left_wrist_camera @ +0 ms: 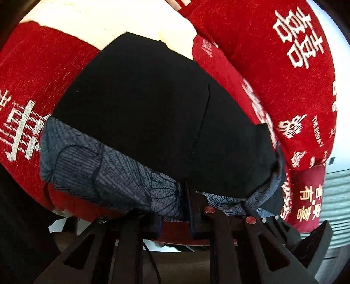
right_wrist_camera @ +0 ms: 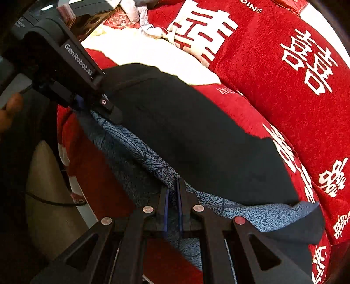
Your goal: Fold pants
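Black pants (left_wrist_camera: 153, 104) with a blue-grey patterned inner waistband (left_wrist_camera: 105, 174) lie folded on a red bedspread (left_wrist_camera: 273, 72). They also show in the right wrist view (right_wrist_camera: 186, 135), waistband (right_wrist_camera: 140, 153) nearest me. My left gripper (left_wrist_camera: 175, 196) is shut on the waistband edge at the near side of the pants. It also shows in the right wrist view (right_wrist_camera: 109, 109), at the pants' left end. My right gripper (right_wrist_camera: 172, 187) is shut on the patterned waistband cloth further right along the same edge.
The red bedspread (right_wrist_camera: 284, 87) carries white characters and a cream patch (right_wrist_camera: 153, 54). Crumpled pale clothing (right_wrist_camera: 140, 19) lies at the far side. The bed's near edge drops off below the grippers, with a beige floor (right_wrist_camera: 48, 196) and a cable.
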A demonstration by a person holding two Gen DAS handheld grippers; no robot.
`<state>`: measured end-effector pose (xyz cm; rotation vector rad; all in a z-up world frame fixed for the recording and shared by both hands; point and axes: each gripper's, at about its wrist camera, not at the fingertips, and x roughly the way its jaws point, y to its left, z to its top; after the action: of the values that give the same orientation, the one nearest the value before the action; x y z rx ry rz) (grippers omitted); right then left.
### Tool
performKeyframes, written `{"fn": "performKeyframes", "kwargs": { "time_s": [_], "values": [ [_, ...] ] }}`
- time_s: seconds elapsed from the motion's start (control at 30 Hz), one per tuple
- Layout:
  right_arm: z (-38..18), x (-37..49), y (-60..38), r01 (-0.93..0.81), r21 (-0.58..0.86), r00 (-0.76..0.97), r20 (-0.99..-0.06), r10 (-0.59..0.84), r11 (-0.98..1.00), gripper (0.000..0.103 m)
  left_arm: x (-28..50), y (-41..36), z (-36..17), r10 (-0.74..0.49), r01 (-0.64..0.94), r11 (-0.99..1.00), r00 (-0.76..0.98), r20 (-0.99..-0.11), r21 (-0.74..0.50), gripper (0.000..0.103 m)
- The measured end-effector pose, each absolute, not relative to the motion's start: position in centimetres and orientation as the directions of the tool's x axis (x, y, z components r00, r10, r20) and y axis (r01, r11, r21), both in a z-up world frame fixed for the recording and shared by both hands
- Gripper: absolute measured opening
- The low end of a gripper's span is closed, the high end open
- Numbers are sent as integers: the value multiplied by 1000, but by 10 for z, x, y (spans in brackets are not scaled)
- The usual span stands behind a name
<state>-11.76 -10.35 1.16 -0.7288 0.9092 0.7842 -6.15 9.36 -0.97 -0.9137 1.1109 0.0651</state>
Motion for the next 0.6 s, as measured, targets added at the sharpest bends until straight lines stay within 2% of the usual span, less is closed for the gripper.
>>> {"fn": "performKeyframes", "kwargs": {
  "time_s": [0.37,0.47,0.57,0.6],
  "values": [
    [16,-129,-104,-803,-215,403,-883,240,555,7,-68,82,-3,-311,-471,711,454,-835,-522,20],
    [8,-131,-102,-809,-223,389,-897,211,544,10,-70,88,-13,-323,-514,684,422,-847,-518,28],
    [20,-136,-102,-838,-209,362,-904,228,505,28,-78,90,-4,-281,-524,710,401,-872,-470,28],
    [26,-136,-103,-845,-180,341,-907,248,503,45,-81,91,0,-262,-526,722,393,-882,-449,28]
  ]
}}
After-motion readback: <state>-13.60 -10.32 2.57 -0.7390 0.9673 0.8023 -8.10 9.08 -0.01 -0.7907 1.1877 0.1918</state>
